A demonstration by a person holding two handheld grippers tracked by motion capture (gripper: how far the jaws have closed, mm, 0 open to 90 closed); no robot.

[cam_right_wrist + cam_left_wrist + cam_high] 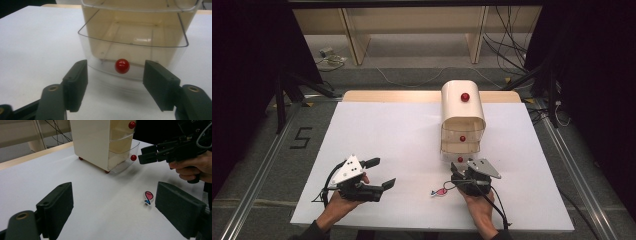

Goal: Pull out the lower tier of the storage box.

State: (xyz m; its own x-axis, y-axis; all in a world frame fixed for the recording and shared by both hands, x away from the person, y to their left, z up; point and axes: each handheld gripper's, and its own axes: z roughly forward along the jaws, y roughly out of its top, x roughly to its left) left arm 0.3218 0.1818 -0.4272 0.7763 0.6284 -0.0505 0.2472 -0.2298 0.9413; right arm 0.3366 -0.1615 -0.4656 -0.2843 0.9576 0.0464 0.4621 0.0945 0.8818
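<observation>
White table sheet [392, 135] before wooden shelving [412, 22]

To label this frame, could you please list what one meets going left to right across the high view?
Left hand-held gripper → pink fish-shaped piece on the white table → right hand-held gripper, facing the bottom drawer of the cream drawer unit.

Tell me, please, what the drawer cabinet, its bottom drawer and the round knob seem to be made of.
Cabinet shell: probably cream plastic, opaque, smooth with a soft sheen.
Bottom drawer: clear plastic, most likely; the inside and the table show through its walls, and its rim catches the light.
Knob: glossy red, with a small highlight; plastic or painted wood, I cannot tell which.
</observation>
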